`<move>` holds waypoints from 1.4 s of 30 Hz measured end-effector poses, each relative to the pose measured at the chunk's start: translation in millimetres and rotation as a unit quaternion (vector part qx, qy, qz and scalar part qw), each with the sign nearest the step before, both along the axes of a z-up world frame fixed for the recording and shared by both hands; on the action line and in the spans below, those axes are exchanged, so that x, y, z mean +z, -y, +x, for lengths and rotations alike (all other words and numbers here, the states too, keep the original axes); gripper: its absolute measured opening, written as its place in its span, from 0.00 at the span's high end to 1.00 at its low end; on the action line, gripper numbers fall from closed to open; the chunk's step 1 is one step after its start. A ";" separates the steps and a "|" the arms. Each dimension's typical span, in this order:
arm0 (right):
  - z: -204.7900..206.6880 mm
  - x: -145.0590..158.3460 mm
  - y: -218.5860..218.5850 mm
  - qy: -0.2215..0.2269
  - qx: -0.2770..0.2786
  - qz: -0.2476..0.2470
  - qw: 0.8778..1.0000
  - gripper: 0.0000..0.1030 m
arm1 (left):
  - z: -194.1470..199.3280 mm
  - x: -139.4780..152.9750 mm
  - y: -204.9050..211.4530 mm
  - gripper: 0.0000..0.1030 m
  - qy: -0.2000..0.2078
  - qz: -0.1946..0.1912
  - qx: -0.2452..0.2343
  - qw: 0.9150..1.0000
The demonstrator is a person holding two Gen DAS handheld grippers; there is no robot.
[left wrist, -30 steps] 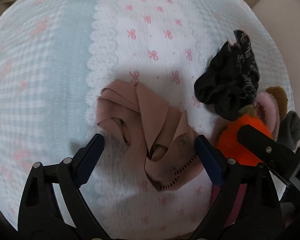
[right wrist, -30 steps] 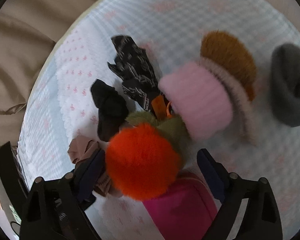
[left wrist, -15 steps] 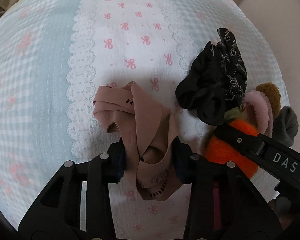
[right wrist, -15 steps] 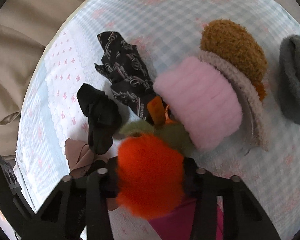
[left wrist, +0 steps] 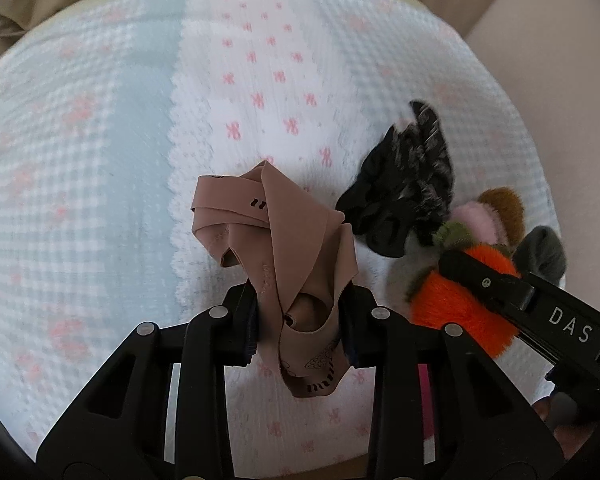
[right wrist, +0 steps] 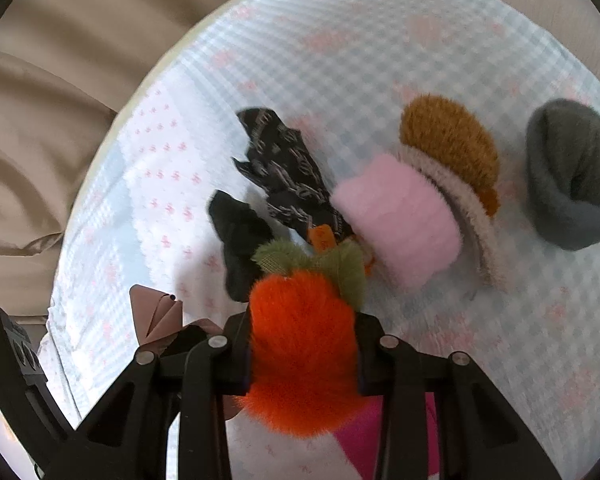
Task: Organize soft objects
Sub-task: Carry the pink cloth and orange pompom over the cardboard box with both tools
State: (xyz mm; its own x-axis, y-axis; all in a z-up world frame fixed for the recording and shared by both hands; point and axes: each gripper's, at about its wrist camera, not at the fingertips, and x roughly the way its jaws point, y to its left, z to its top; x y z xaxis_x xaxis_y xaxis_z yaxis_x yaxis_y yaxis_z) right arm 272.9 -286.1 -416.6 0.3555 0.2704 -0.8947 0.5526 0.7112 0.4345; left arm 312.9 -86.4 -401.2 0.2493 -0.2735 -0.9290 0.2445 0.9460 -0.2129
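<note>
A checked bedspread fills both views. At centre right of the right view, pink, brown and grey fuzzy bands and black cloths remain unsorted. The right gripper clamps the orange plush at lower centre; the left gripper pinches the tan garment.

A bed cover, blue gingham with a white bow-print band, carries a black scrunchie, a patterned black cloth, stacked pink and brown puffs, and a grey roll.
</note>
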 end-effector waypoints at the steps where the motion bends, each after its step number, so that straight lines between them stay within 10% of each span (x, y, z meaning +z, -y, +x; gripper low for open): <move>1: -1.1 4.9 -0.9 0.005 0.001 0.000 1.000 0.68 | -1.0 6.9 -2.0 0.72 0.004 -0.001 0.001 1.000; 24: -89.4 214.0 -54.7 0.125 0.206 -0.037 0.970 0.68 | -156.4 240.0 -107.4 0.72 0.106 0.009 0.105 0.989; 42: -188.9 182.2 -163.4 0.073 0.299 -0.048 0.950 0.68 | -257.6 160.0 -186.2 0.72 0.014 0.043 0.080 0.996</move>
State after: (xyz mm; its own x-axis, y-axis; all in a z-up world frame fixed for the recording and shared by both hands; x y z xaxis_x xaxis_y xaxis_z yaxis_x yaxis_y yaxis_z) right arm 84.0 -122.6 -234.4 0.2858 0.3823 -0.8787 -0.0230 0.9194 0.3926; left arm 55.3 99.7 -241.2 0.3097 -0.1478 -0.9393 0.0936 0.9878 -0.1246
